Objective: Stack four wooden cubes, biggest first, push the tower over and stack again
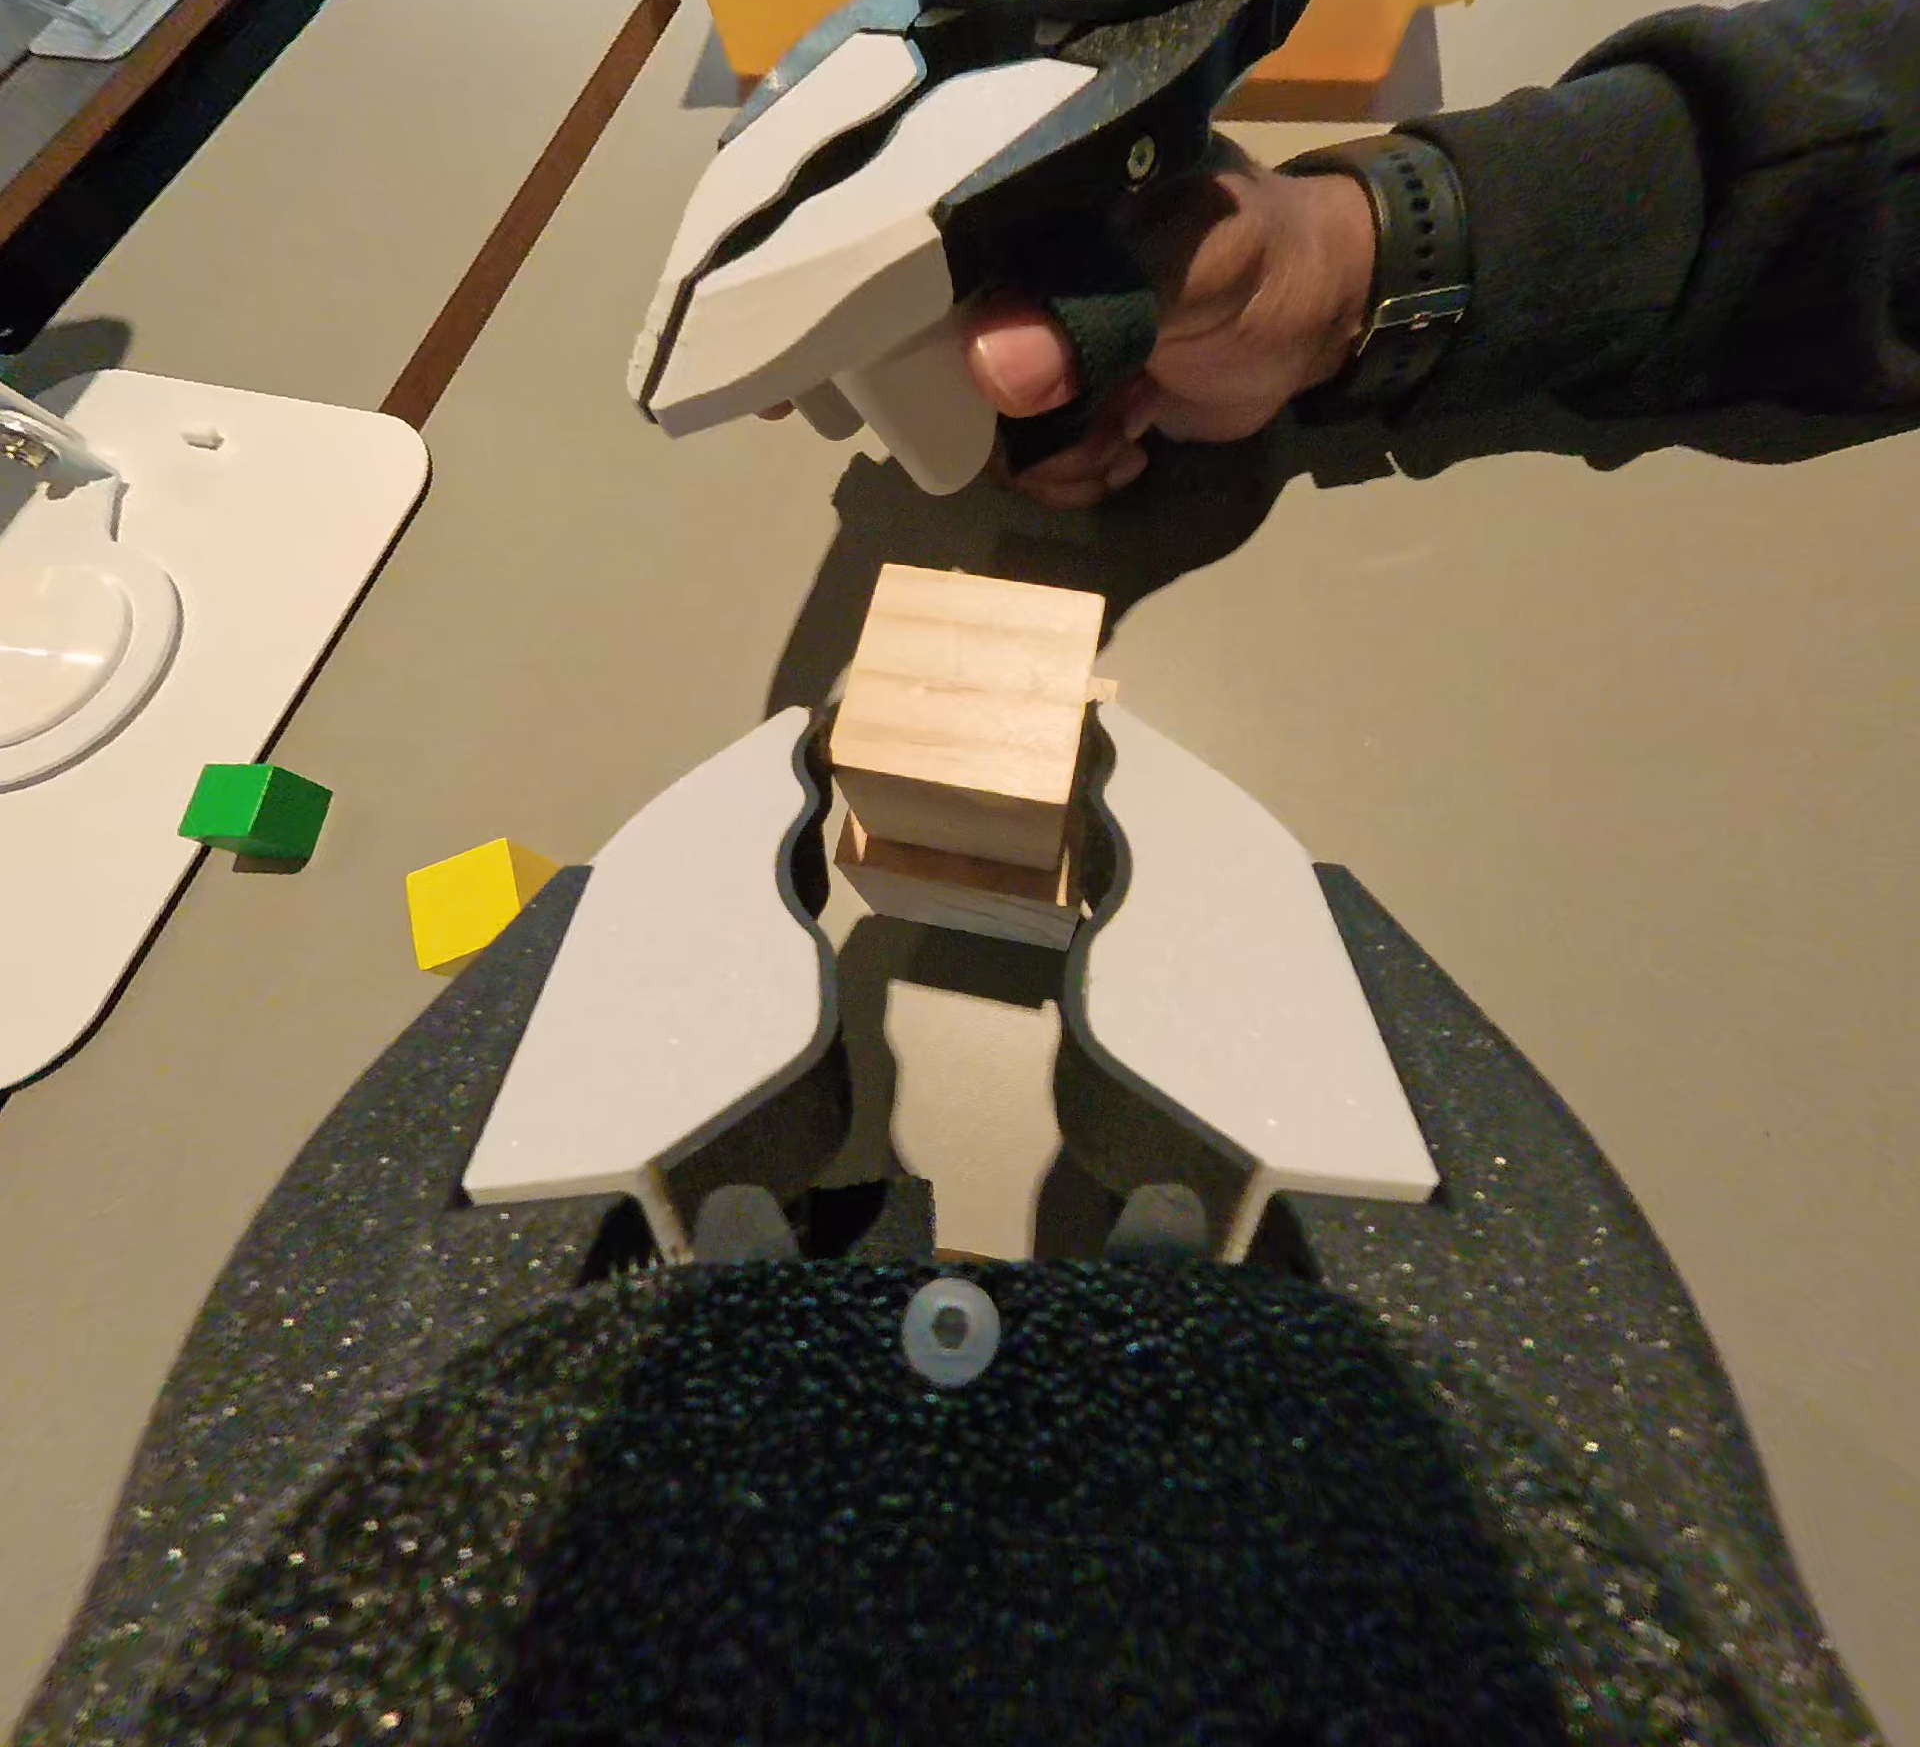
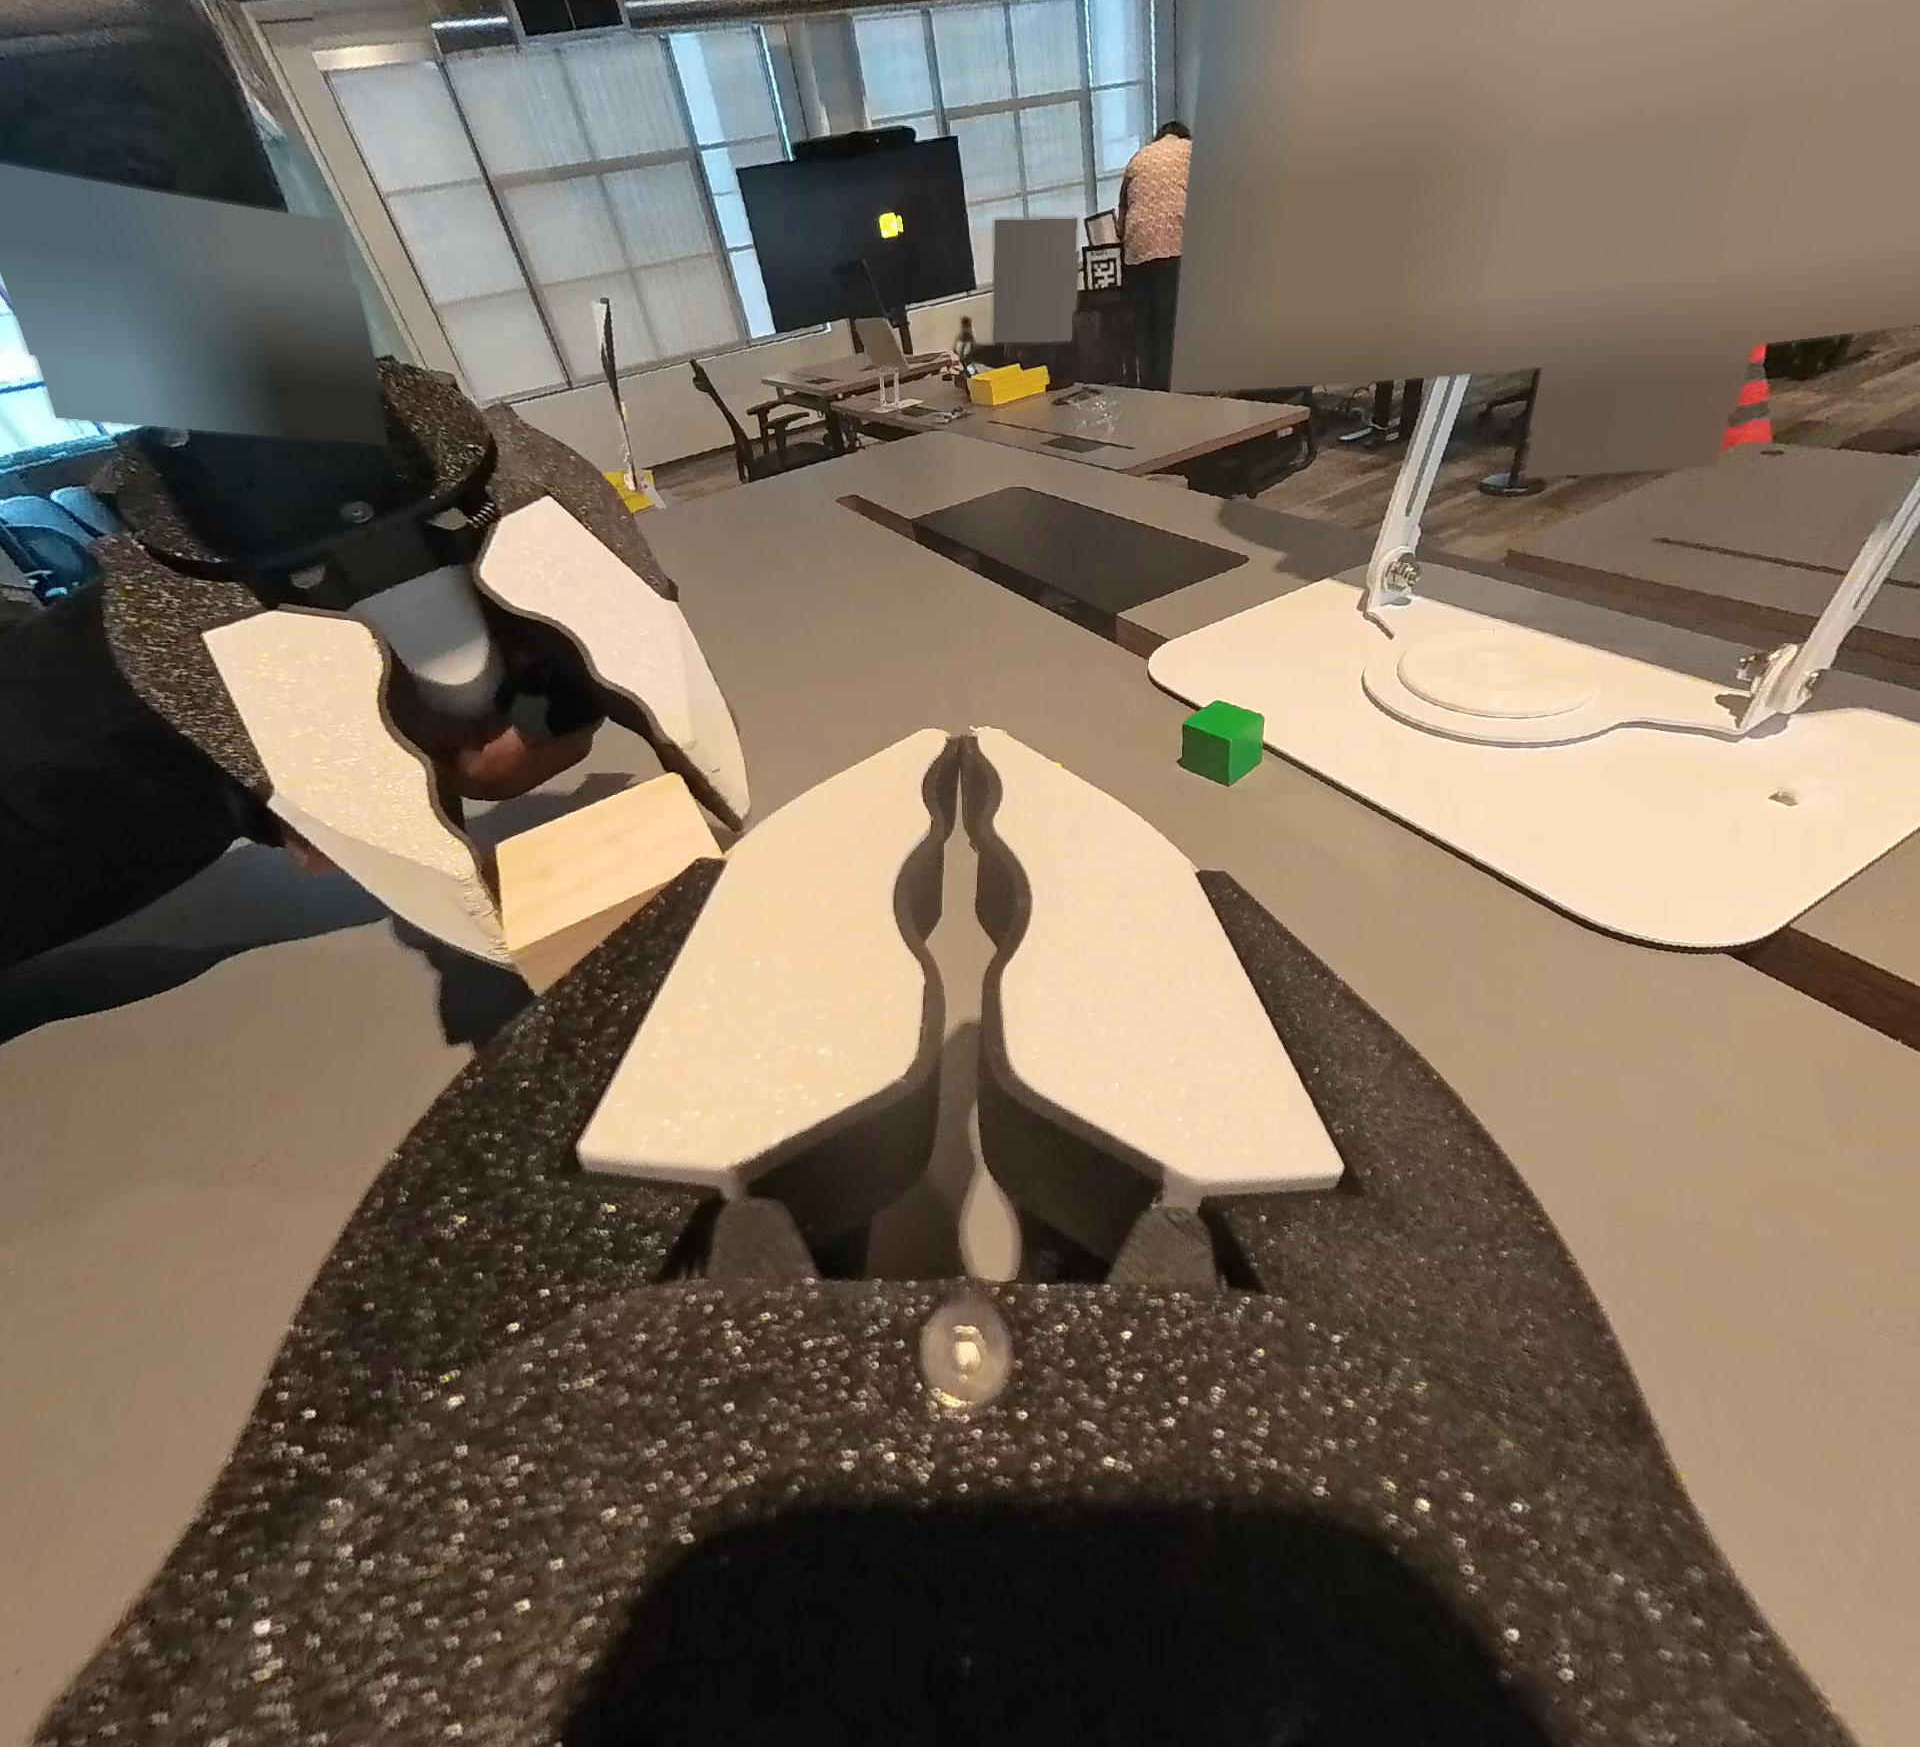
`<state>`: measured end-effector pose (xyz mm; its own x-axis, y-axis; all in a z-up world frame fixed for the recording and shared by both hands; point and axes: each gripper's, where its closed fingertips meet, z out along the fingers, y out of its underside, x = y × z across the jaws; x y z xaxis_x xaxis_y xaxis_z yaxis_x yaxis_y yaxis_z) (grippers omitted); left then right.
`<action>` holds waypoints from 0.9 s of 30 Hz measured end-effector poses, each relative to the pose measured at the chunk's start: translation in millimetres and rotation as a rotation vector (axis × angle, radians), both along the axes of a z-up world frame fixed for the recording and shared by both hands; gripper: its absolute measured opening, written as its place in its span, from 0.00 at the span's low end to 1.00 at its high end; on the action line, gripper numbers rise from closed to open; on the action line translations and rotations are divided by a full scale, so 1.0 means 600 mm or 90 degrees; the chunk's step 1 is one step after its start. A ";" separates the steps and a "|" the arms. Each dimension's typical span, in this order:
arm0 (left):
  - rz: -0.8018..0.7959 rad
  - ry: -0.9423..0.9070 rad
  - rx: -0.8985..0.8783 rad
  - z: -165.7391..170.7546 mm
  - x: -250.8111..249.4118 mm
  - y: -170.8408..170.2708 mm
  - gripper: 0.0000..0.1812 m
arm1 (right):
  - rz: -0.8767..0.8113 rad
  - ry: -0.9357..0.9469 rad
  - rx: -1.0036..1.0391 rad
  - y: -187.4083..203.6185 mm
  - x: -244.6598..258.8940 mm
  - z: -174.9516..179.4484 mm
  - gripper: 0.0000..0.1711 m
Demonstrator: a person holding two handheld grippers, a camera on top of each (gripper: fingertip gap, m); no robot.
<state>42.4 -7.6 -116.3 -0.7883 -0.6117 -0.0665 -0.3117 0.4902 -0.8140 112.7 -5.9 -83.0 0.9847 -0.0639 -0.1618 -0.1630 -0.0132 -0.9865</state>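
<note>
My left gripper (image 1: 951, 788) clamps the upper plain wooden cube (image 1: 971, 710), which sits on a lower wooden cube (image 1: 956, 897); my right gripper (image 2: 964, 741) hangs closed, empty, mid-table.

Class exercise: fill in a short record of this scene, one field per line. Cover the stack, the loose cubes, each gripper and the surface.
stack: upper wooden cube sits on a lower wooden cube, slightly askew
loose cubes: green cube and yellow cube on the table, apart from the stack
left gripper: fingers either side of the upper wooden cube; contact unclear
right gripper: shut, empty, held off the table
surface: grey table, with a white base plate at its side
</note>
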 end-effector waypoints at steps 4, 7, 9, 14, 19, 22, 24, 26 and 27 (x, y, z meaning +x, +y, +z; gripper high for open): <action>0.003 0.004 0.000 0.000 0.000 0.000 0.25 | 0.000 0.000 -0.001 0.000 0.000 0.000 0.00; 0.005 0.005 0.002 0.000 0.001 0.000 0.25 | 0.001 0.001 -0.002 0.001 0.000 -0.001 0.00; 0.006 0.004 0.001 0.000 0.001 0.000 0.25 | 0.001 0.002 -0.002 0.001 0.000 -0.001 0.00; 0.006 -0.004 0.006 -0.001 0.002 0.000 0.25 | 0.002 0.004 -0.002 0.001 0.000 -0.001 0.00; 0.000 -0.002 -0.008 0.000 0.000 -0.002 0.25 | 0.003 0.006 -0.001 0.001 0.000 -0.001 0.00; -0.006 0.001 -0.014 0.001 -0.002 -0.001 0.25 | 0.003 0.007 -0.001 0.000 0.001 -0.001 0.00; -0.010 0.001 -0.018 0.003 -0.004 -0.002 0.26 | 0.003 0.008 -0.001 0.001 0.001 -0.001 0.00; -0.013 -0.001 -0.016 0.003 -0.005 0.000 0.26 | 0.004 0.008 -0.001 0.001 0.001 -0.001 0.00; -0.014 -0.003 -0.016 0.004 -0.005 0.001 0.27 | 0.004 0.009 -0.001 0.001 0.001 -0.001 0.00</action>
